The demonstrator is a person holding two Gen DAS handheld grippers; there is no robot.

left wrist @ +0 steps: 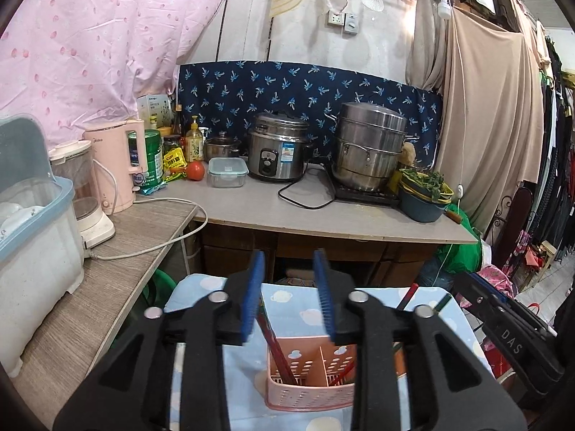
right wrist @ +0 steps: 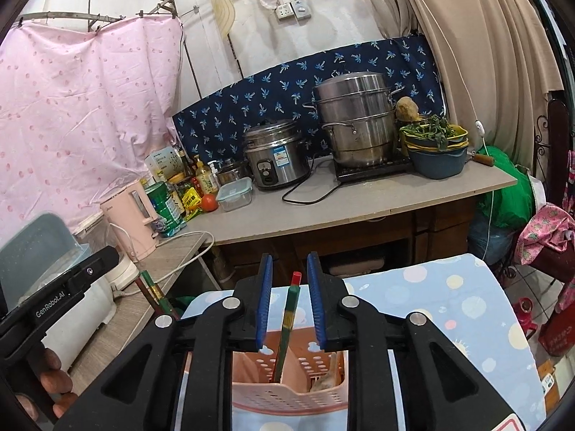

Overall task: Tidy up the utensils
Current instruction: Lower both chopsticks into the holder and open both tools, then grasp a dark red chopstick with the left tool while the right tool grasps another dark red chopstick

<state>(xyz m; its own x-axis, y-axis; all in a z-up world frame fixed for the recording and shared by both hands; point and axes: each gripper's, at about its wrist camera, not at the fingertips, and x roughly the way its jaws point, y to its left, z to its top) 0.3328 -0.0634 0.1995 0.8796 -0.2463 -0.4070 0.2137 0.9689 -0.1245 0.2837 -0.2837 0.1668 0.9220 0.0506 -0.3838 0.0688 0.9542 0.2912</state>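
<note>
A pink perforated utensil holder point(left wrist: 309, 380) stands on a blue dotted cloth point(left wrist: 287, 316); it also shows in the right wrist view point(right wrist: 287, 391). Red chopsticks point(left wrist: 273, 344) lean in its left compartment. My left gripper point(left wrist: 289, 294) is open above the holder, holding nothing. My right gripper point(right wrist: 289, 294) is open, and a green chopstick with a red tip point(right wrist: 289, 316) stands between its jaws, its lower end in the holder. I cannot see the pads touching it. More chopsticks point(right wrist: 154, 294) stick up at the left.
A counter point(left wrist: 323, 212) behind holds a rice cooker point(left wrist: 276, 151), a steamer pot point(left wrist: 370, 143), a basin of greens point(left wrist: 424, 194), a food box point(left wrist: 227, 171) and bottles. A side table point(left wrist: 118, 251) at left carries a pink kettle point(left wrist: 115, 168) and a dish box point(left wrist: 32, 222).
</note>
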